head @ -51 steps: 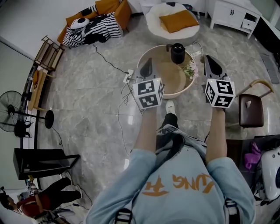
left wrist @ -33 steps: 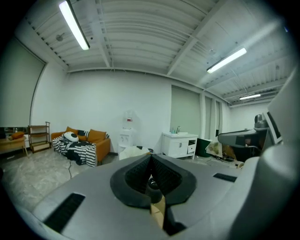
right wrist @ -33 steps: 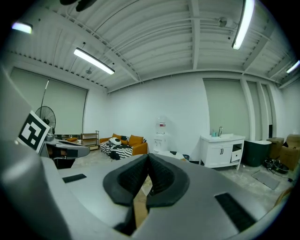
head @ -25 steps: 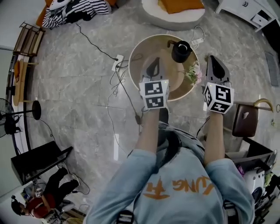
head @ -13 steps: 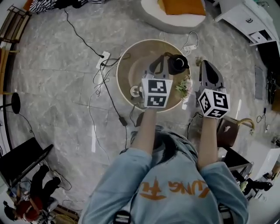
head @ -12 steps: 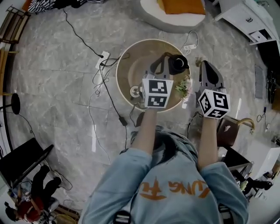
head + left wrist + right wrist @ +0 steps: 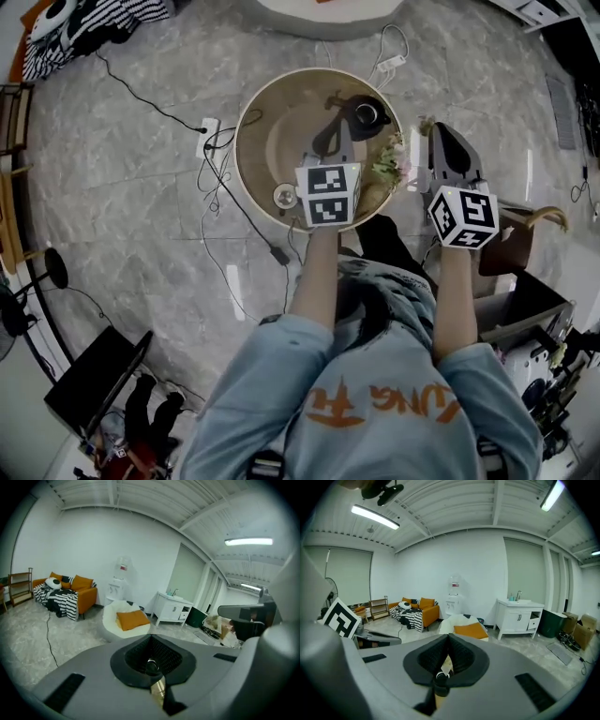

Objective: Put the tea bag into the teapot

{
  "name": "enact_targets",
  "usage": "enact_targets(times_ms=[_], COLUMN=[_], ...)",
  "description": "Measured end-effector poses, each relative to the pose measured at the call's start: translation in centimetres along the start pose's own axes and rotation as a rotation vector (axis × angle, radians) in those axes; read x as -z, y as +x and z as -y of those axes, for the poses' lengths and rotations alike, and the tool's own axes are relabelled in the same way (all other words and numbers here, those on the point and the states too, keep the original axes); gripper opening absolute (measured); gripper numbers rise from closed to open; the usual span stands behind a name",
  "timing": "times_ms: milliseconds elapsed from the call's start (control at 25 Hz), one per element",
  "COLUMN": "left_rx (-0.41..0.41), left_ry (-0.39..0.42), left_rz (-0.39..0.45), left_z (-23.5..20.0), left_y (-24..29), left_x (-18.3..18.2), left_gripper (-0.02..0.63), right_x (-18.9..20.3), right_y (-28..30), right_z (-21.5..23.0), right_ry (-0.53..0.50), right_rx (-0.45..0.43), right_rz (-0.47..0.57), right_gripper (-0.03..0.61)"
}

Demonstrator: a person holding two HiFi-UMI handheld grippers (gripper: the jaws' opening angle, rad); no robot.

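In the head view, the round table [image 7: 246, 141] lies in the upper middle of the frame. The black teapot [image 7: 367, 113] stands at its upper right part, with no lid visible on it. The left gripper [image 7: 331, 142] hangs over the table, just left of the teapot, and the right gripper [image 7: 442, 136] is beyond the table's right rim, beside the flowers [image 7: 387, 166]. A small glass [image 7: 284, 195] stands at the lower left of the table. The tea bag I cannot find in any view; maybe it is in or near this glass. In the left gripper view, the left gripper [image 7: 151, 641] has its jaws pressed together, with nothing between them. In the right gripper view, the right gripper [image 7: 448, 637] is closed in the same way. A pale bit shows in the slit lower down, and I cannot tell what it is. The task seems to be at its beginning, with the approach only. I think the next move calls for finding the tea bag and parting one pair of jaws above it.
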State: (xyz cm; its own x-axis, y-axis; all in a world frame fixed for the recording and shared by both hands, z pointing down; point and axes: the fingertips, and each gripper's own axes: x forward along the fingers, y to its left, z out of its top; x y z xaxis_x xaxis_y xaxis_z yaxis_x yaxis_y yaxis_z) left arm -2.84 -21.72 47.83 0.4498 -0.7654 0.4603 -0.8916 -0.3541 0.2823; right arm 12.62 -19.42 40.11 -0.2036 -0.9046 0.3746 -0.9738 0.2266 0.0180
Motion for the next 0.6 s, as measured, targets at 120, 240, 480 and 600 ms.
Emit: enact_targets(times_ms=[120, 240, 480, 600], left_rx=[0.003, -0.010, -0.057, -0.094], left_ry=[0.017, 0.039, 0.050, 0.072], left_rz=[-0.026, -0.038, -0.061, -0.066], left_z=[1.4, 1.8, 1.5, 1.5], left_y=[1.1, 2.0, 3.1, 3.6], left_x=[0.8, 0.7, 0.1, -0.1], left_gripper=[0.025, 0.025, 0.025, 0.025], right_x=[1.2, 2.2, 2.0, 2.9], right_y=[-0.1, 0.6, 3.0, 4.4], right_z=[2.2, 3.6, 2.7, 3.1], right_ry=[0.028, 0.066, 0.061, 0.086], right_rx=[0.010, 0.005, -0.088, -0.115], right_rz=[-0.011, -0.013, -0.019, -0.036], right_gripper=[0.012, 0.012, 0.012, 0.012])
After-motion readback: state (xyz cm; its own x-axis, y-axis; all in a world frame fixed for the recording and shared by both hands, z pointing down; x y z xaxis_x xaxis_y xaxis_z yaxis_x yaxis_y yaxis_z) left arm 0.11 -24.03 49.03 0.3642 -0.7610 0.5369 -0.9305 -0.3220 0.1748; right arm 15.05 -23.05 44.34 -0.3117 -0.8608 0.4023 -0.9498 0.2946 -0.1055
